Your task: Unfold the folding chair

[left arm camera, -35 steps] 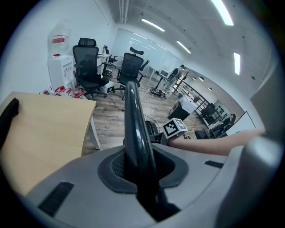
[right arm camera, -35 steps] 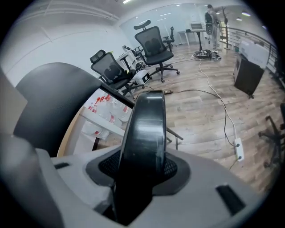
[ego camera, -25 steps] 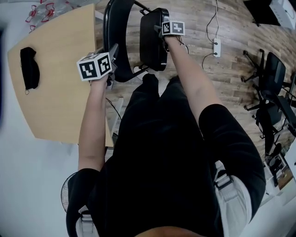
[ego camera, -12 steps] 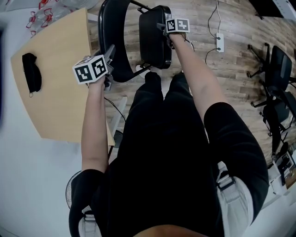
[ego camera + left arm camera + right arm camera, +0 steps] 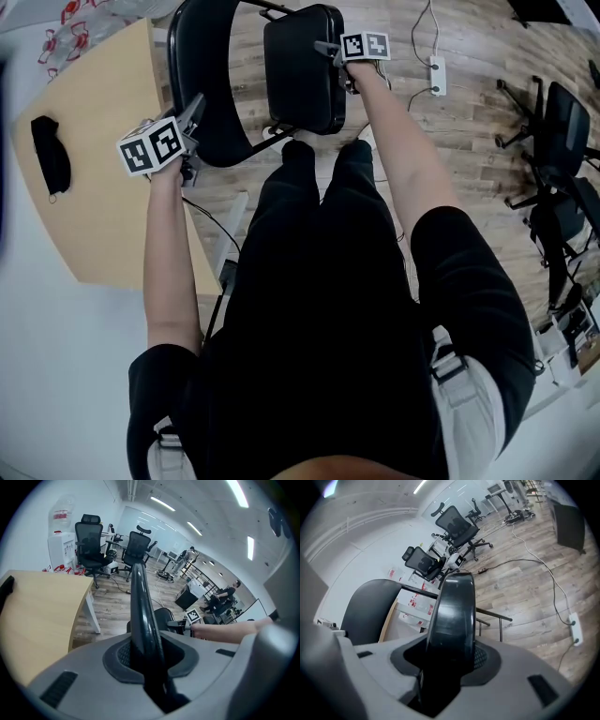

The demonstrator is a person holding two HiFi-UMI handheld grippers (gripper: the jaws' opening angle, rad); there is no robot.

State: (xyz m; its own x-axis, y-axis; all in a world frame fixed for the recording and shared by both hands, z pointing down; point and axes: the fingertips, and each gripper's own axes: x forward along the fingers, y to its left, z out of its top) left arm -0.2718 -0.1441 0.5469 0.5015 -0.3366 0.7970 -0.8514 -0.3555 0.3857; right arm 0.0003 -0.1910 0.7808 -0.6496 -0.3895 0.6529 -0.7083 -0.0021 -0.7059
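**A:** What has changed for us in the last second?

**B:** In the head view the seat (image 5: 302, 67) of the folding chair (image 5: 220, 141) now shows us more of its broad face. A second ago we saw it nearly edge-on. The backrest (image 5: 192, 66) has shifted left, towards the wooden table (image 5: 94, 206), and both our hands have gone with the two parts.

**A:** So the chair is opening?

**B:** We judge so. The seat seems to be swinging down from the backrest, but the chair looks only partly unfolded. It stands on the floor just beyond our legs, with the table to its left.

**A:** And our jaws?

**B:** Our left gripper (image 5: 194, 112) is clamped on the rim of the backrest. In the left gripper view that thin black edge (image 5: 140, 602) rises straight out from between the nearly closed jaws. Our right gripper (image 5: 330, 52) is clamped the same way on the right edge of the seat. In the right gripper view the thicker black edge (image 5: 452, 616) fills the gap between the jaws.

**A:** Then both grips hold?

**B:** Yes, each is closed firmly on its own part of the chair.
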